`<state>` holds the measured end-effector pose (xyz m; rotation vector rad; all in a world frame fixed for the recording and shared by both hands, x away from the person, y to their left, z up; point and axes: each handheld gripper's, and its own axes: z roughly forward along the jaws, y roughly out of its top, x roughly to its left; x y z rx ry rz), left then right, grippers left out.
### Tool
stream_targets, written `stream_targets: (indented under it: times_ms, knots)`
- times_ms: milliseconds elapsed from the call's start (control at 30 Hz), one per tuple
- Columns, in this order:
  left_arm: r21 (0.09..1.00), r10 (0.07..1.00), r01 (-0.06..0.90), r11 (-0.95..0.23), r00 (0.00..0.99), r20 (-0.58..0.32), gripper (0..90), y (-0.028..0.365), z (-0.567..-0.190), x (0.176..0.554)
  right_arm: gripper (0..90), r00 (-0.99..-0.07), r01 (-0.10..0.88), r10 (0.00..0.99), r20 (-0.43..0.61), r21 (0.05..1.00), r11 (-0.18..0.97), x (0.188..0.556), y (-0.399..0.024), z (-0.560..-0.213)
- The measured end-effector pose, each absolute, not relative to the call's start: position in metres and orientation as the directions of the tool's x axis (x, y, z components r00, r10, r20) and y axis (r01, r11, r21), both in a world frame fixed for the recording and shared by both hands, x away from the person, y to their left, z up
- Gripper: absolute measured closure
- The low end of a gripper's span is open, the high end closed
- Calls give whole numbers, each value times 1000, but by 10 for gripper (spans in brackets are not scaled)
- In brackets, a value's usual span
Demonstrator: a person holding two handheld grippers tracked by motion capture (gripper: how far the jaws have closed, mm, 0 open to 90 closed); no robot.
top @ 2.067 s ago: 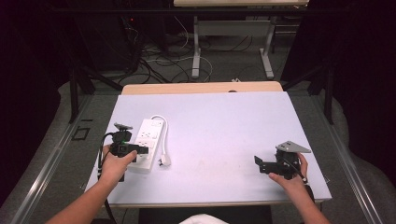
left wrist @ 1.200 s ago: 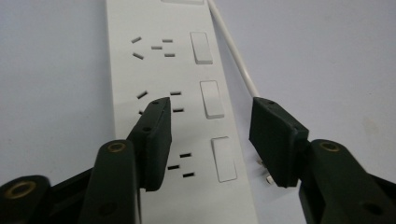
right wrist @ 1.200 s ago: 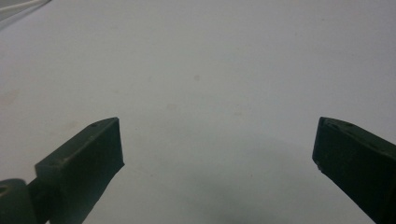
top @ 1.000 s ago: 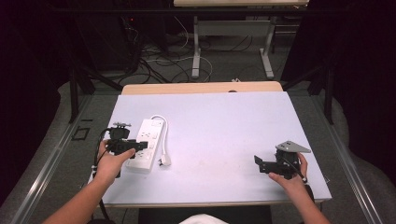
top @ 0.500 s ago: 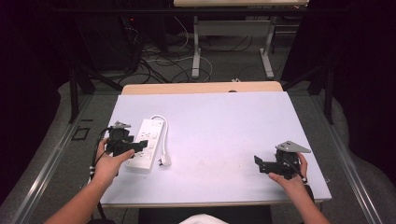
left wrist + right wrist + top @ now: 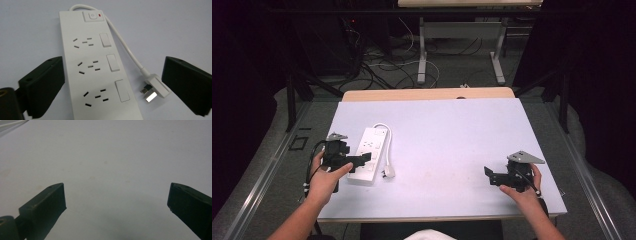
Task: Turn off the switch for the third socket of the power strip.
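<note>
A white power strip (image 6: 371,151) lies on the left of the pale table (image 6: 447,135), with three sockets, three rocker switches and a main button at its far end. Its short cable (image 6: 125,47) curls back to a white plug (image 6: 155,88) lying beside the strip. My left gripper (image 6: 362,160) is over the strip's near end and open (image 6: 112,85). One jaw is on each side of the strip, and nothing is held. My right gripper (image 6: 490,175) is at the table's front right, open (image 6: 117,205) over bare surface.
The table's wooden back edge (image 6: 427,94) is beyond the pale sheet. Behind it, table legs and tangled cables (image 6: 377,60) are on the floor. A bit of white cable (image 6: 10,125) shows far off in the right gripper view.
My left gripper has drifted slightly left and back near the strip's near end. My right gripper has not moved.
</note>
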<state>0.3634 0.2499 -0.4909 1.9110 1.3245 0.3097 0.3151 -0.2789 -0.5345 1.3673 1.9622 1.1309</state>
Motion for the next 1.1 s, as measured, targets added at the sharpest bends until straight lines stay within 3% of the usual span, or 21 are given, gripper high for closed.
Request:
stream_targets:
  times_ms: [600, 1100]
  knots:
    - [785, 875, 617, -61, 411, -255, 2, 261, -487, 343, 13, -373, 517, 926, 62, 842, 152, 315, -279, -535]
    - [801, 871, 593, -82, 433, -232, 3, 267, -499, 329, 13, -375, 516, 925, 58, 842, 156, 316, -278, -535]
